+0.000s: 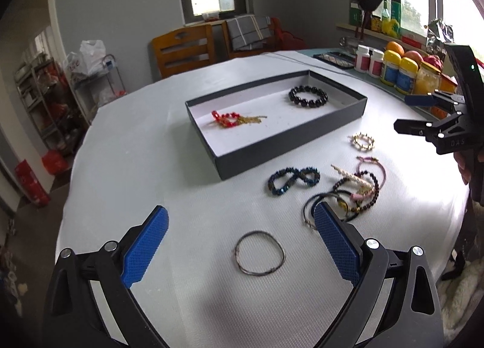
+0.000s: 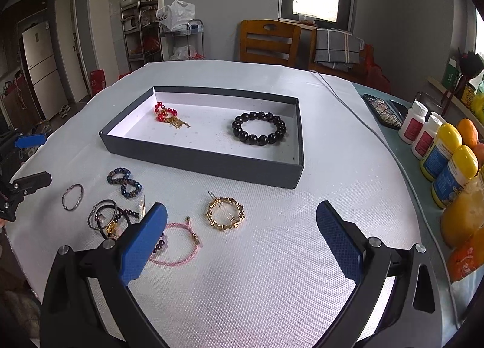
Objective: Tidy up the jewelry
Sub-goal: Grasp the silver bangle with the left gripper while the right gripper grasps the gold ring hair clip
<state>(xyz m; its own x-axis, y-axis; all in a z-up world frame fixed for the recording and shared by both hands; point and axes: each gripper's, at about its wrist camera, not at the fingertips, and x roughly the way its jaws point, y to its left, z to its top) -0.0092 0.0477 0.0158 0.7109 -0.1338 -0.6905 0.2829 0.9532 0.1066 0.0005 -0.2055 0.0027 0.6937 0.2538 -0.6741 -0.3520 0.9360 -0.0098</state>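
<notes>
While the dark box (image 2: 208, 163) on the counter (image 2: 272, 257) already has two pieces in it, most of the job looks undone. Inside the box sit a red bead piece with gold tassels (image 2: 166, 115) toward its left end and a black bead bracelet (image 2: 259, 131) toward its right end.

Everything else is outside, on the near side of the box: a blue bead bracelet (image 1: 292, 180) just beside its front wall, a gold spiky ring-shaped piece (image 2: 225, 214), a pink cord bracelet (image 2: 181, 245), a tangled pile of dark cords and beads (image 1: 348, 200), and a thin dark bangle (image 1: 259, 252) lying farthest from the box.

Left claw (image 1: 242, 239) is wide open with nothing gripped, the thin bangle lying just ahead between its fingers. Right claw (image 2: 242, 236) is spread open too, empty, hovering near the gold piece. So roughly two in, five or so groups left, probably the bangle next.
</notes>
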